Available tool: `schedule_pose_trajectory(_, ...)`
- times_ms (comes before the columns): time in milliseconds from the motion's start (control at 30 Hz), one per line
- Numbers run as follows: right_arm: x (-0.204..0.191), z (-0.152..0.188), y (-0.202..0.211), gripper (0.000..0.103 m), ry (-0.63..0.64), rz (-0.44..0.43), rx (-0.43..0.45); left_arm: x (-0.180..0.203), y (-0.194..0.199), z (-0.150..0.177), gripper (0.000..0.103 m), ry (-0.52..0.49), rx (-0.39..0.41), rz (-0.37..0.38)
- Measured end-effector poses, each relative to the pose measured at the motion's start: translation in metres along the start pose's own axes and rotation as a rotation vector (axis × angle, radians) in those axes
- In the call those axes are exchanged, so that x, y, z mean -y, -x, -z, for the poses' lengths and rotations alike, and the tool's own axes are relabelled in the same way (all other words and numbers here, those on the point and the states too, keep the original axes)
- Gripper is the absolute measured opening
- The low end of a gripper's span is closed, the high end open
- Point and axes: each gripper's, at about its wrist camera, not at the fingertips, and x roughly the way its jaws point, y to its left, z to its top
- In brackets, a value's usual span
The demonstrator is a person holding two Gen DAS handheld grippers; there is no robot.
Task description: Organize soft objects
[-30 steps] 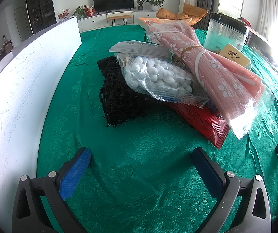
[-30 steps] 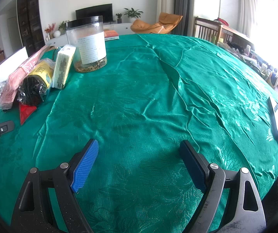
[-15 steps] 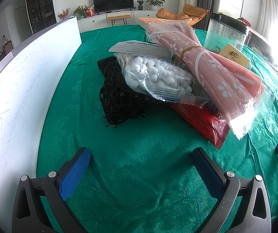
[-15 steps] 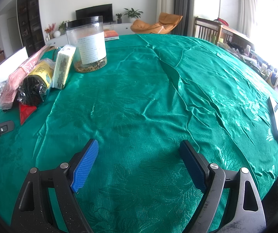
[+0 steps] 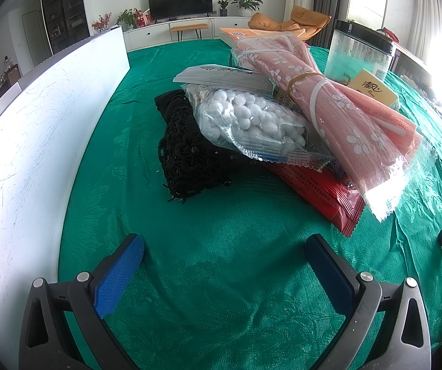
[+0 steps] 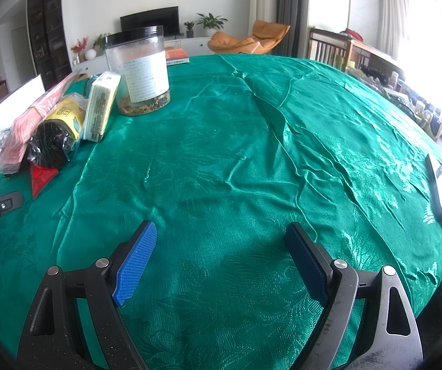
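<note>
Through the left wrist camera, your left gripper [image 5: 224,256] hangs low over the green-clothed surface [image 5: 214,277] with its jaws spread wide and nothing between them. The heap of soft goods sits at twelve o'clock, near but not touching: a black knitted bundle [image 5: 190,157] at the front, a clear bag of white balls [image 5: 252,126] leaning on it, a red packet [image 5: 319,188] underneath, and a pink floral wrapped roll [image 5: 332,104] draped across toward two o'clock. A white board [image 5: 35,129] runs along at nine to eleven o'clock. The knitted bundle looks like the easiest first pick; come in level, straddle its near edge, and close gently so the bag resting on it does not slide.

Through the right wrist camera, your right gripper [image 6: 221,252] is likewise released and empty over bare cloth. The same heap lies at ten o'clock, well apart, with a yellow-labelled dark roll [image 6: 57,129], a tissue pack [image 6: 100,106] and a clear jar [image 6: 140,71] behind it. Keep this hand clear, or use it to steady the pile.
</note>
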Motion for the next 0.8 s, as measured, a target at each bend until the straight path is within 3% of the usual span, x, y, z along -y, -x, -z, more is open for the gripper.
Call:
schedule_pose_trajectory(100,0.0,-0.006,0.003,0.086,0.024,-0.003,-0.042,0.0,0.0,0.0,0.103,0.0,0.0,0.0)
schedule_pose_trajectory(167,0.002,-0.017,0.01,0.086,-0.016,0.0,-0.013,0.0,0.0,0.0,0.103,0.0,0.0,0.0)
schedule_pose_trajectory(233,0.002,-0.035,0.015,0.086,-0.077,-0.098,0.02,0.0,0.0,0.0,0.103,0.0,0.0,0.0)
schedule_pose_trajectory(367,-0.022,-0.084,-0.007,0.086,-0.146,-0.359,-0.03,0.0,0.0,0.0,0.103,0.0,0.001,0.0)
schedule_pose_trajectory(533,-0.067,-0.142,-0.061,0.085,-0.166,-0.444,-0.071,0.0,0.0,0.0,0.103,0.0,0.001,0.0)
schedule_pose_trajectory(567,-0.073,-0.15,-0.073,0.081,-0.174,-0.474,-0.082,0.0,0.0,0.0,0.103,0.0,0.001,0.0)
schedule_pose_trajectory(633,-0.082,-0.159,-0.097,0.027,-0.161,-0.516,-0.175,0.0,0.0,0.0,0.103,0.0,0.001,0.0)
schedule_pose_trajectory(800,-0.034,-0.151,-0.081,0.024,-0.247,-0.564,-0.2,0.001,0.0,0.001,0.103,0.0,0.002,0.0)
